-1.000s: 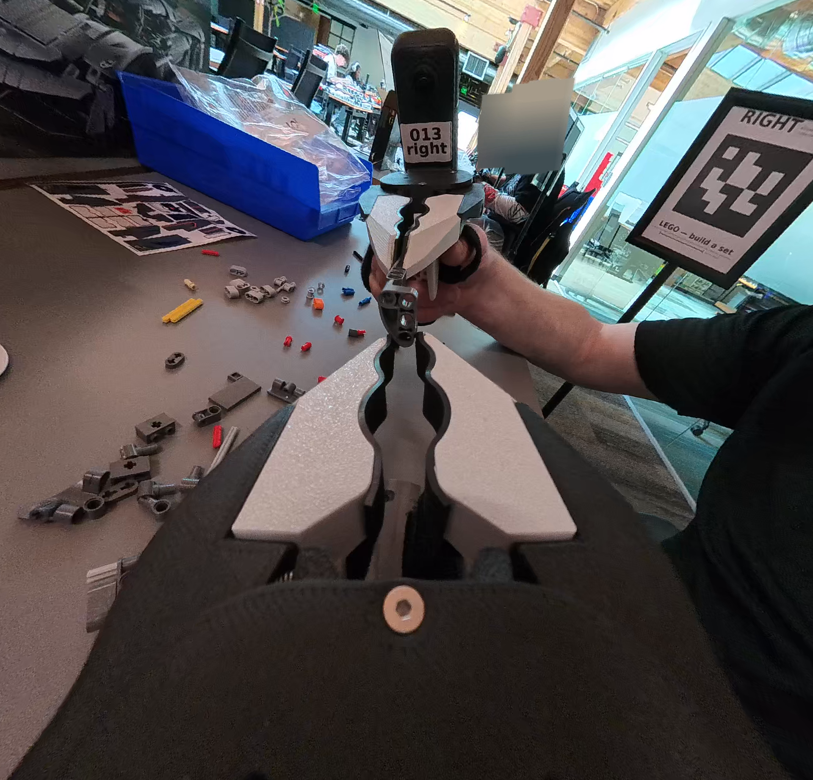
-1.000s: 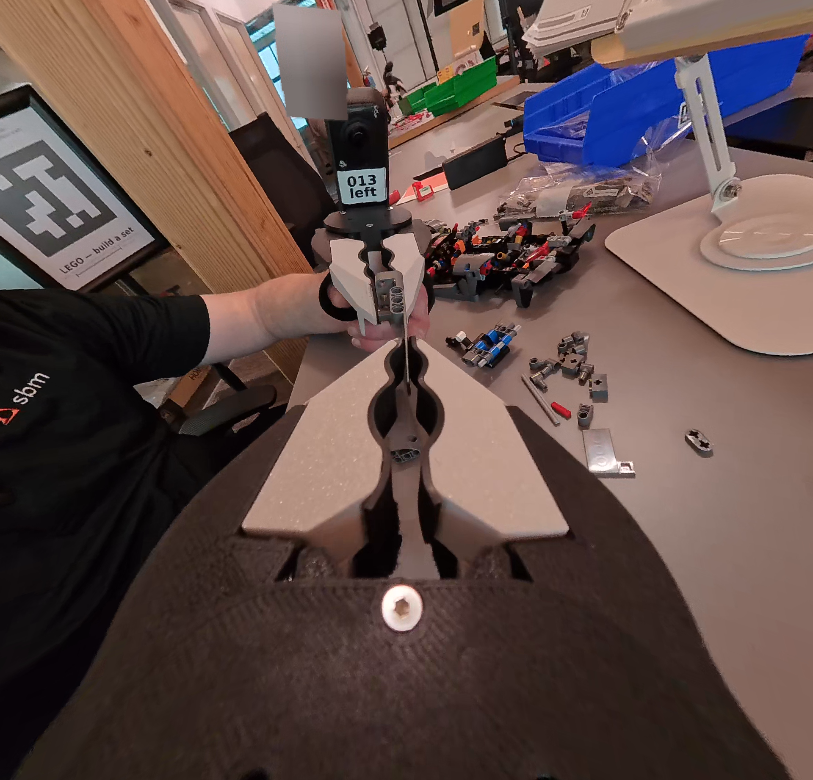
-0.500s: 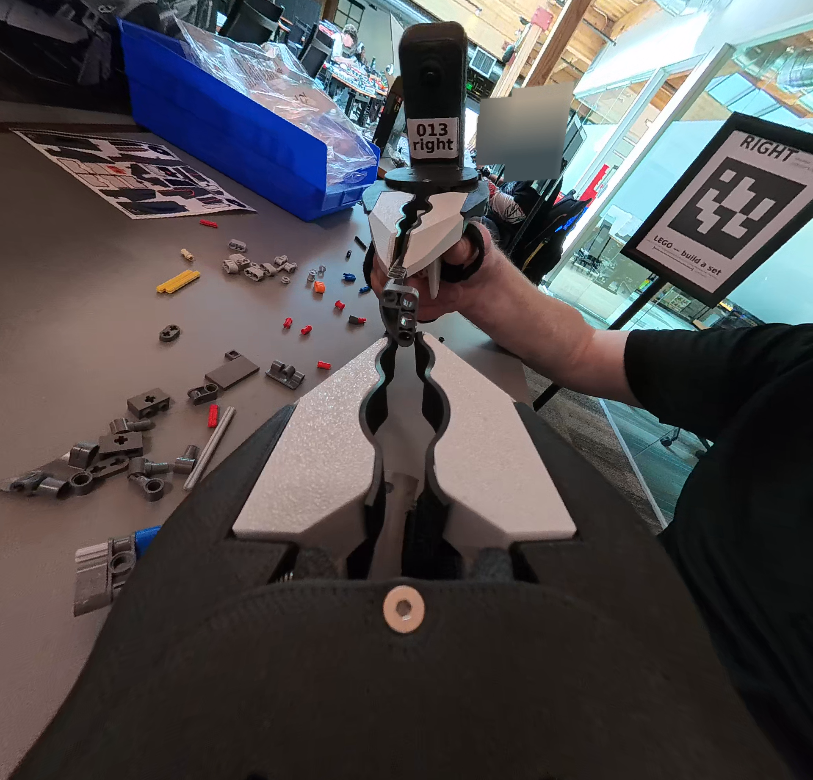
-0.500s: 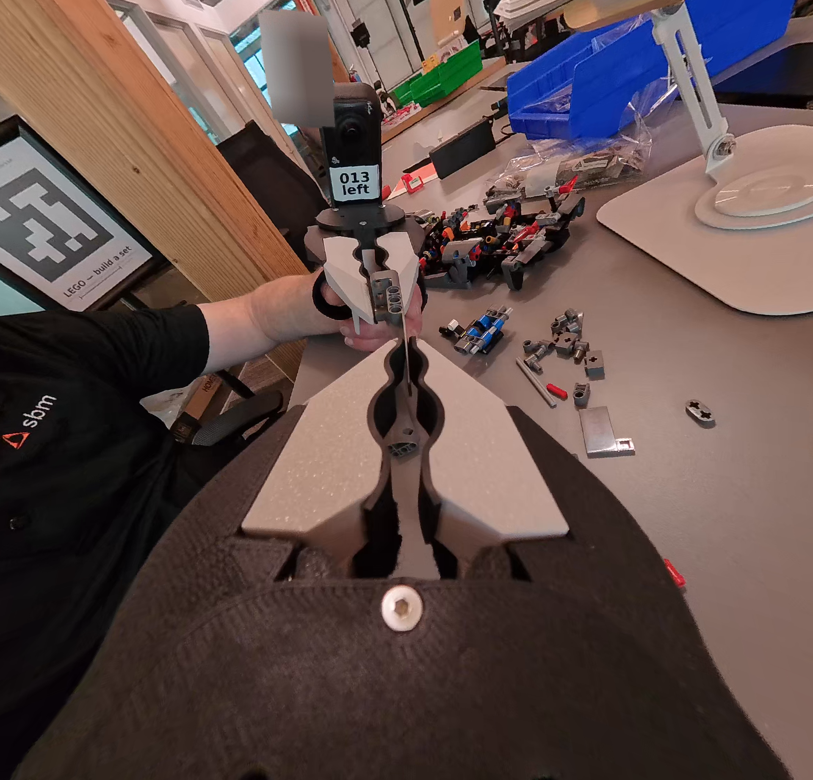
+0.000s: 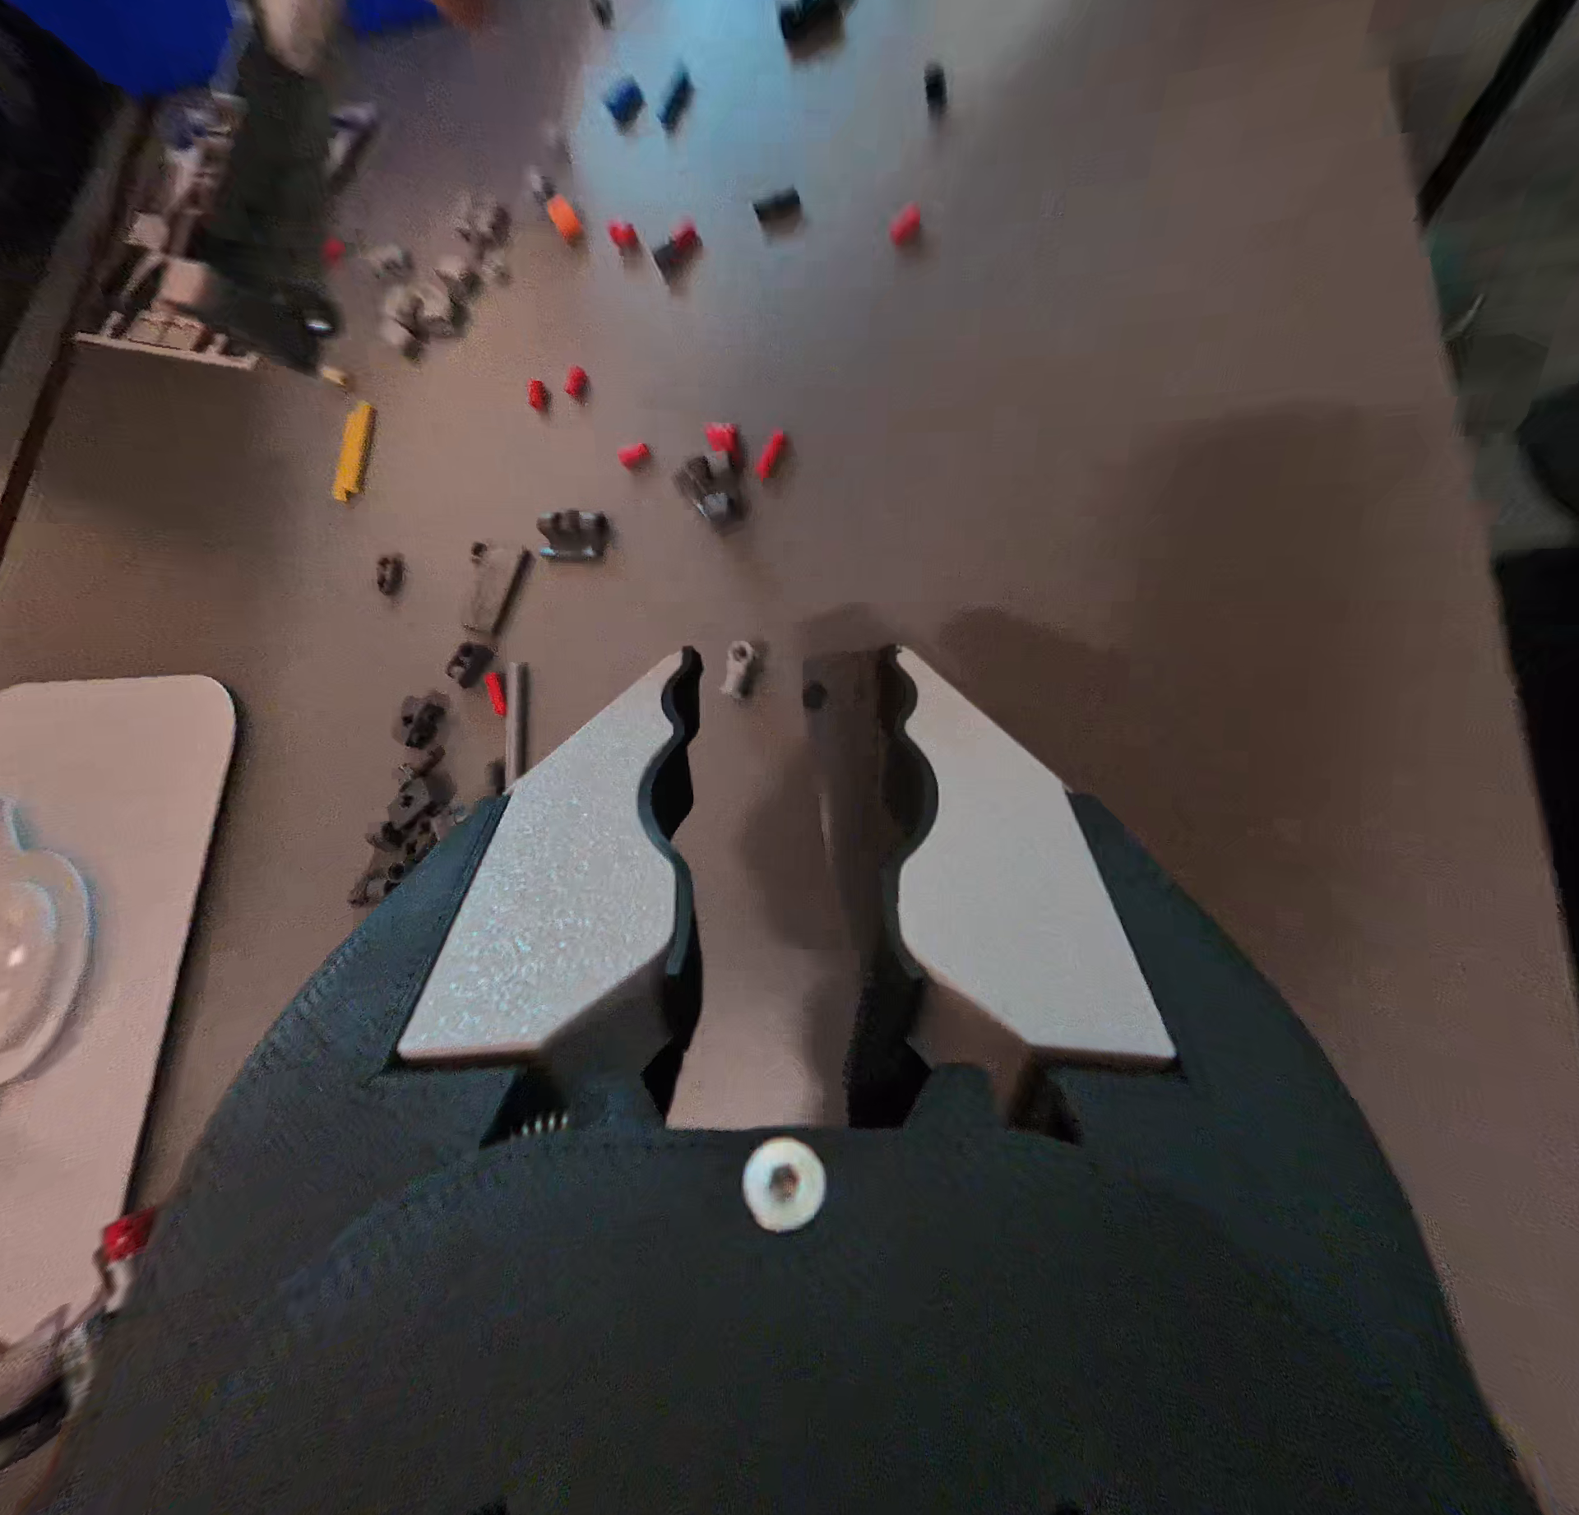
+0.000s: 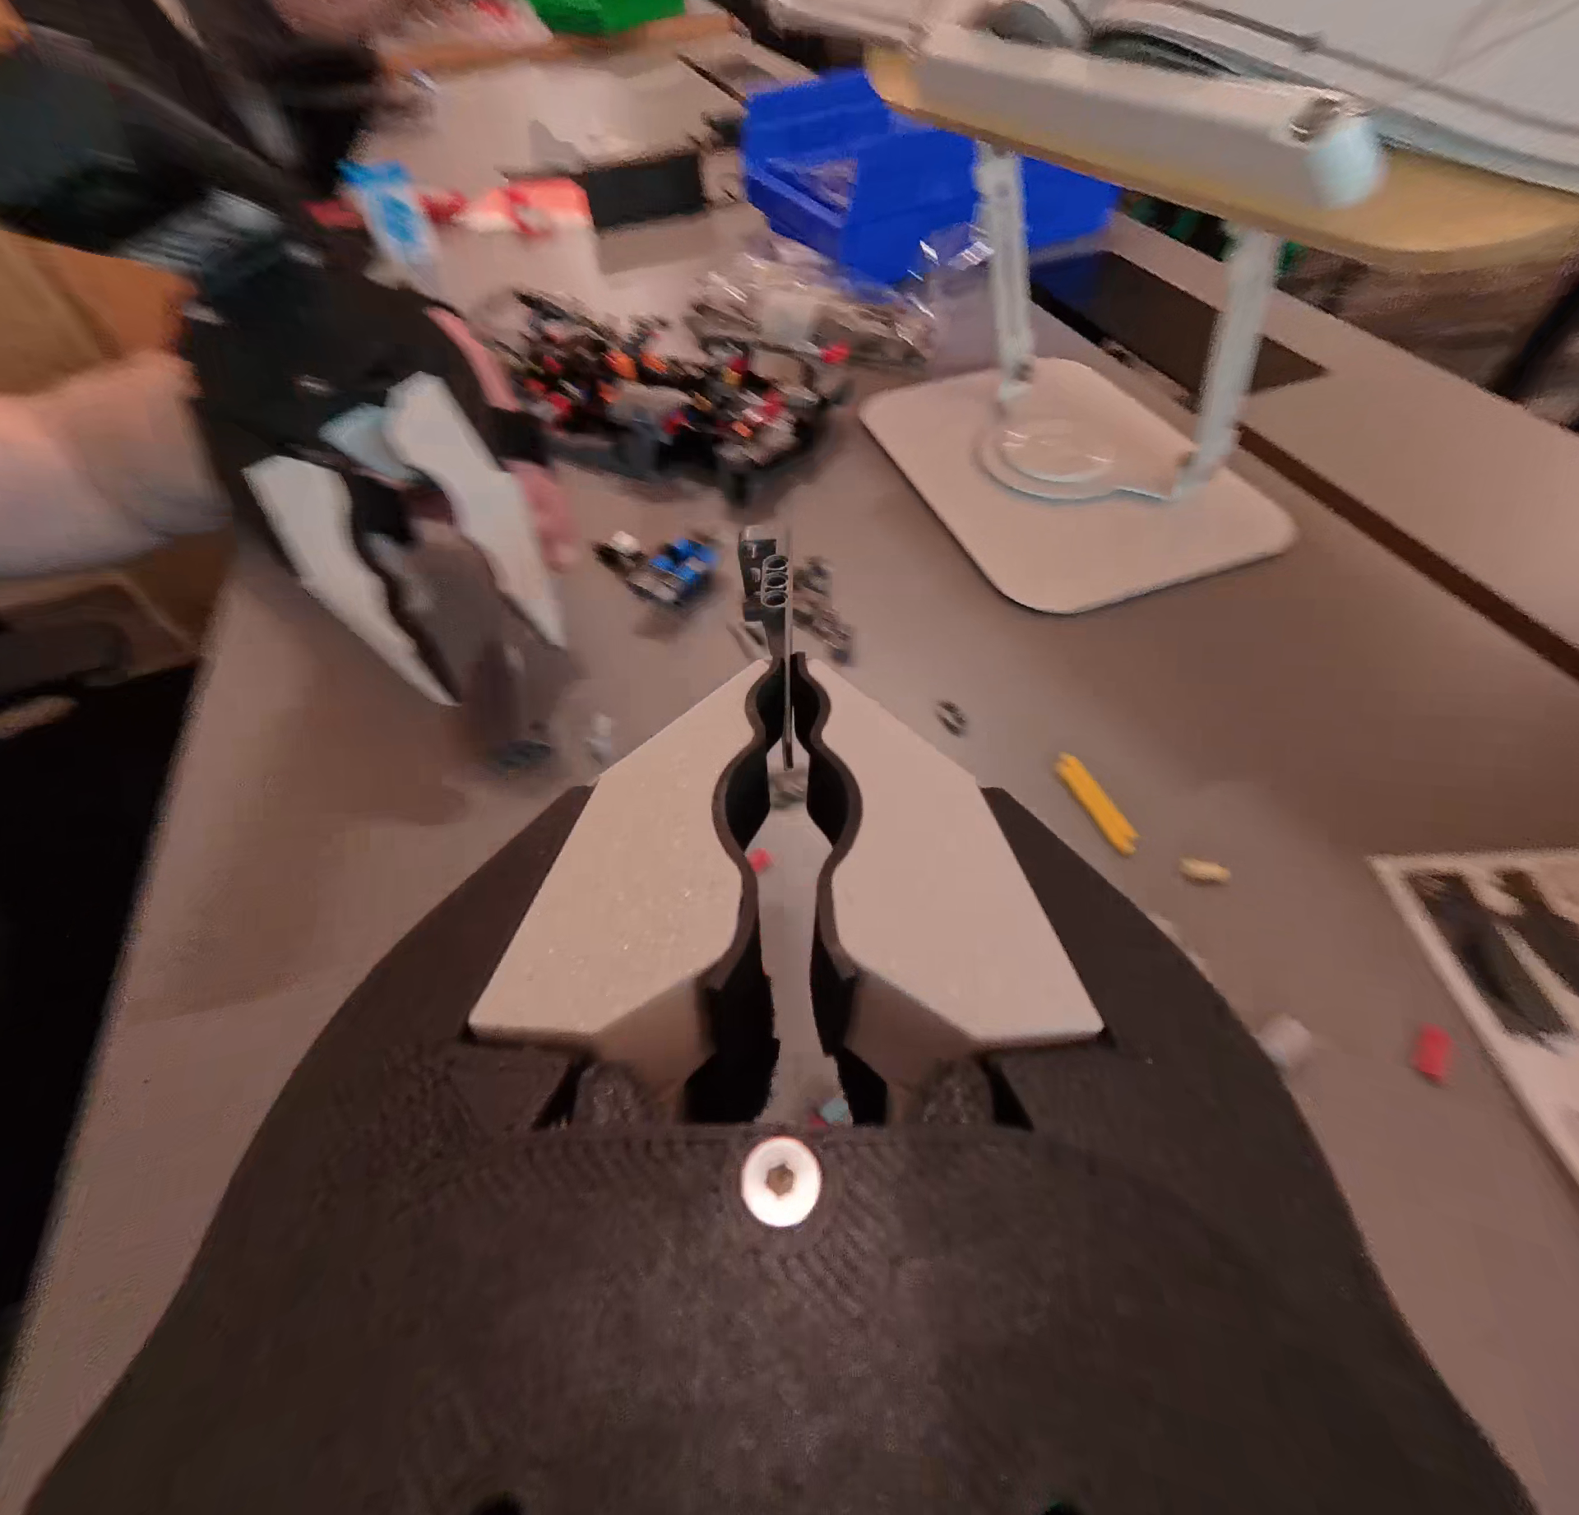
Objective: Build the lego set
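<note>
On the left, the left gripper [image 5: 790, 662] points down at the grey worktop [image 5: 1111, 448], its jaws spread wide with nothing between them. Just ahead of its tips lies a small pale grey connector [image 5: 740, 667]; whether the gripper is headed for it is only a guess. Further out, loose pieces are scattered over the worktop: red pins [image 5: 555, 387], a yellow bar [image 5: 354, 450] and a string of dark grey parts [image 5: 410, 799] running along the left side. The view is blurred, so finer detail is lost.

Towards the middle of the right wrist view, the partly built model [image 6: 675, 414] sits at the back of the worktop, a dense dark frame with red and orange pieces in it, well apart from both grippers.

On the right, the right gripper [image 6: 784, 671] has its jaws nearly closed on a thin grey axle [image 6: 784, 709], which stands up from the tips and carries a dark grey beam with holes [image 6: 766, 577] on its upper end.

As a judgement, the build is well under way but far from finished: one sub-assembly is in hand, the main model is incomplete, and many parts lie unused.
</note>
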